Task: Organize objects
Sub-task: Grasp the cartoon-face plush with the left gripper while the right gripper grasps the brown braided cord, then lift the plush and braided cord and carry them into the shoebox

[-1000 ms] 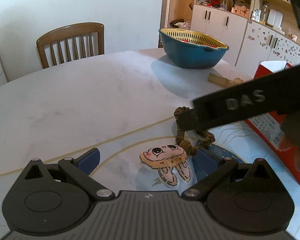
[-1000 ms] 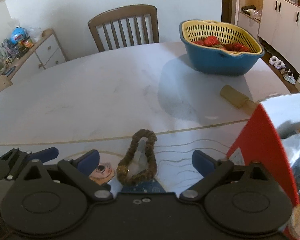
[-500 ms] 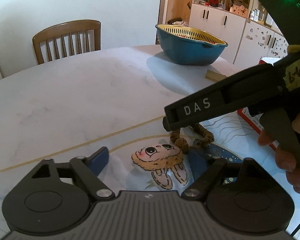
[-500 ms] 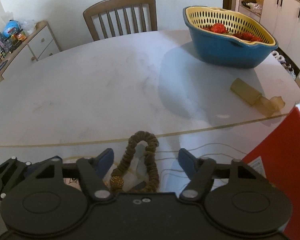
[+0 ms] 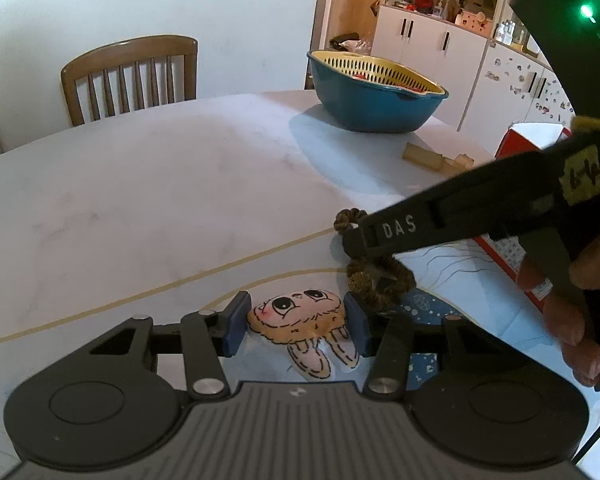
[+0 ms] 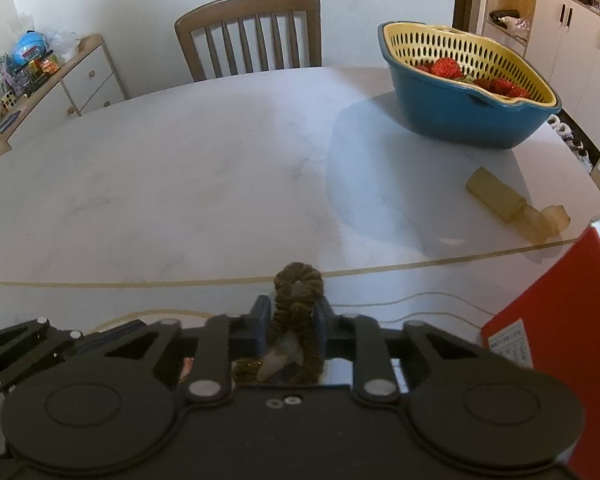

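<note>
only strawberries (image 6: 448, 67) fill the blue-and-yellow colander bowl (image 6: 464, 120).

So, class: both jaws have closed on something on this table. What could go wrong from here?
1. The bunny plush and brown hair tie lie touching, so lifting one may drag the other.
2. The hair tie is squeezed only mid-loop in the right gripper; it might slip.
3. The red box stands close by and could be knocked.
</note>
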### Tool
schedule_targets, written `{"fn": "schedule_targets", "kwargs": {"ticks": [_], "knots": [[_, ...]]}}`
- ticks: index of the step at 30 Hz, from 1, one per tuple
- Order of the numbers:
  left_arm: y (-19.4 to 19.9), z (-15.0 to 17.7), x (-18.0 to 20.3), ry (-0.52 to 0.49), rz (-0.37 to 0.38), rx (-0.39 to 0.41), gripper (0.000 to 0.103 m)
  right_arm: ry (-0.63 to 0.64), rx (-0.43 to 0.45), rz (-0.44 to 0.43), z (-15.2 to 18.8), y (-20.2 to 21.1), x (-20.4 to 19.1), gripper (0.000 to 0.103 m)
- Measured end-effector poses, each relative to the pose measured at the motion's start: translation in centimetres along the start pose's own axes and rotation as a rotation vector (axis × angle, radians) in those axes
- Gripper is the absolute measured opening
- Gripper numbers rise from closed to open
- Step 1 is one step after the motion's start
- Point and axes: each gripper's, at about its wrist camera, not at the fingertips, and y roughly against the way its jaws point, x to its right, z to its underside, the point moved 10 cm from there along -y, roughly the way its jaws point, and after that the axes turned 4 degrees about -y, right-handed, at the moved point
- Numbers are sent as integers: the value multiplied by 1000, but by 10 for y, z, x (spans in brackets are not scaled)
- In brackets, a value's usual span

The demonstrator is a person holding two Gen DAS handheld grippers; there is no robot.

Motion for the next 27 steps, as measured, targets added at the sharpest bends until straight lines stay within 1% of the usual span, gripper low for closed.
{"fn": "schedule_targets", "kwargs": {"ticks": [2,4,9,17,20,24,27], "knots": [[4,-3,0,-2,-5,-3,50,-3,8,-5,2,5,1,10],[8,-4,1,1,-4,-5,50,-11,12,-9,3,11,2,9],[27,-9,6,-5,10,1,50,-34,38,-46,6,37,4,8],[67,-21,17,-13,21,14,50,-36,112,-122,12,100,3,8],[82,-28,26,-24,25,17,50,-36,136,-141,13,124,6,8],[105,-40,44,-53,28,40,50,-36,159,-162,14,157,15,8],[119,-51,61,-67,49,55,50,-26,165,-171,14,180,25,8]]}}
